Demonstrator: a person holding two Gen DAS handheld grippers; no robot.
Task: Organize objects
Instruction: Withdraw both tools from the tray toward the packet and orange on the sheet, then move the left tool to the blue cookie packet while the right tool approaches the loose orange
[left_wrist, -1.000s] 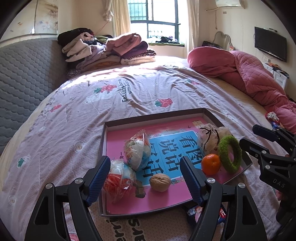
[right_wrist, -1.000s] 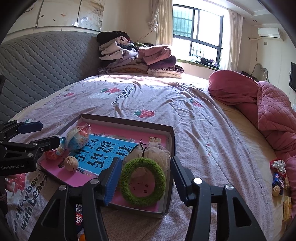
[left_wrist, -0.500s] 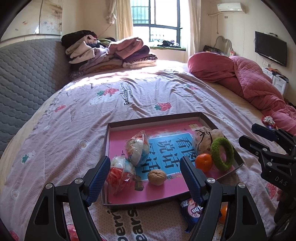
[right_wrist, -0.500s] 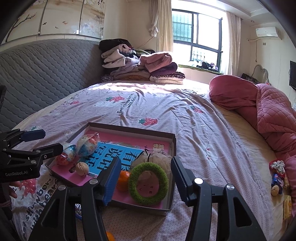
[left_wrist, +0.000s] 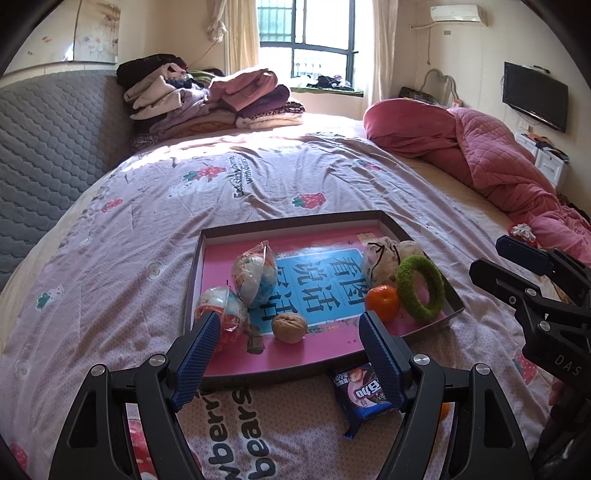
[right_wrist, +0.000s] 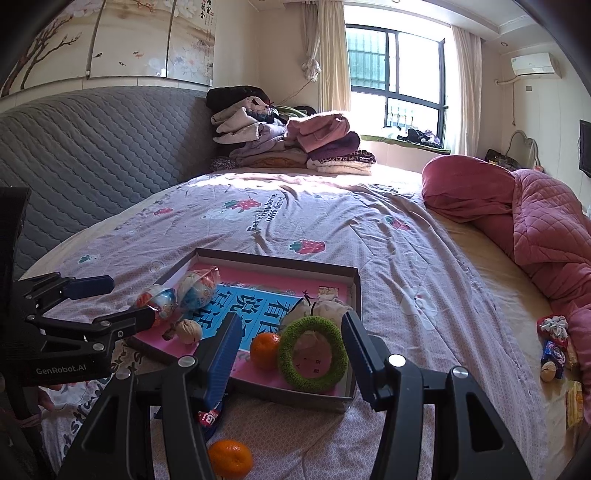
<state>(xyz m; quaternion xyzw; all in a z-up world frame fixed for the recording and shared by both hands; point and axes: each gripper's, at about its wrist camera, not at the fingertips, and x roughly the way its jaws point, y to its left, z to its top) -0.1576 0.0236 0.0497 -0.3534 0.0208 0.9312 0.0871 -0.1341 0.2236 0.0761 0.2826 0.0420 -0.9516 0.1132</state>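
A shallow cardboard box (left_wrist: 291, 220) with a pink and blue printed floor lies on the bedspread. Inside it are two plastic-wrapped toy eggs (left_wrist: 255, 275), a walnut (left_wrist: 289, 327), a mandarin (left_wrist: 382, 302), a green fuzzy ring (left_wrist: 421, 288) and a drawstring pouch (left_wrist: 380, 258). In front of the box lie a snack packet (left_wrist: 364, 393) and a second mandarin (right_wrist: 229, 458). My left gripper (left_wrist: 289, 319) hovers open over the box's near edge, holding nothing. Above the near right corner, by the green ring (right_wrist: 313, 356), my right gripper (right_wrist: 291, 320) is also open and holds nothing.
Folded clothes (right_wrist: 288, 144) are piled at the far side of the bed. A pink quilt (right_wrist: 535, 221) is bunched along the right. Small snacks and a hair tie (right_wrist: 552, 343) lie near the right edge. A grey padded headboard (right_wrist: 92, 147) borders the left.
Both grippers have drawn back from the box and risen a little. The snack packet and the loose mandarin in front of the box have come into view.
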